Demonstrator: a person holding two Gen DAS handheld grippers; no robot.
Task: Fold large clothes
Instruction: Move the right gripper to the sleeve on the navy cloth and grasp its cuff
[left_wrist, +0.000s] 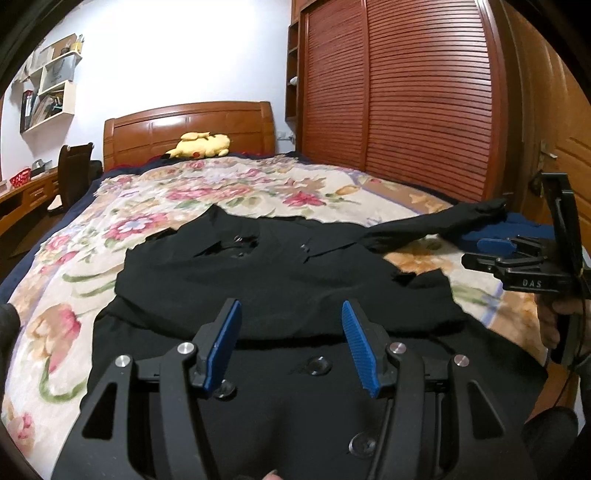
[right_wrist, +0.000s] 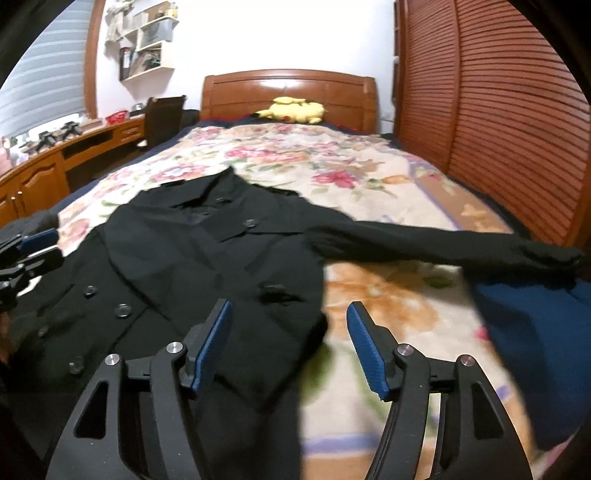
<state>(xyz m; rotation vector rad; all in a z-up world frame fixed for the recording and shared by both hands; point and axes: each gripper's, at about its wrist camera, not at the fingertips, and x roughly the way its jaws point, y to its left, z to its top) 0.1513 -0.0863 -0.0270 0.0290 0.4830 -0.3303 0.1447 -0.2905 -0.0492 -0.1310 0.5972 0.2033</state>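
Woolly black coat (right_wrist: 207, 251) lies flat on floral quilt (right_wrist: 332, 162), buttons glossy

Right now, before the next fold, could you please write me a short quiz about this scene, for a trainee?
1. True or false: the left tongs are clamped on the black coat.
2. Which way does the outstretched sleeve reach in the right wrist view? A) towards the desk B) towards the wardrobe C) towards the headboard
3. Fill in: the yellow plush toy lies by the wooden ______.

Key:
1. False: both the left and right tongs stand open with nothing pressed between them.
2. B: towards the wardrobe.
3. Headboard.
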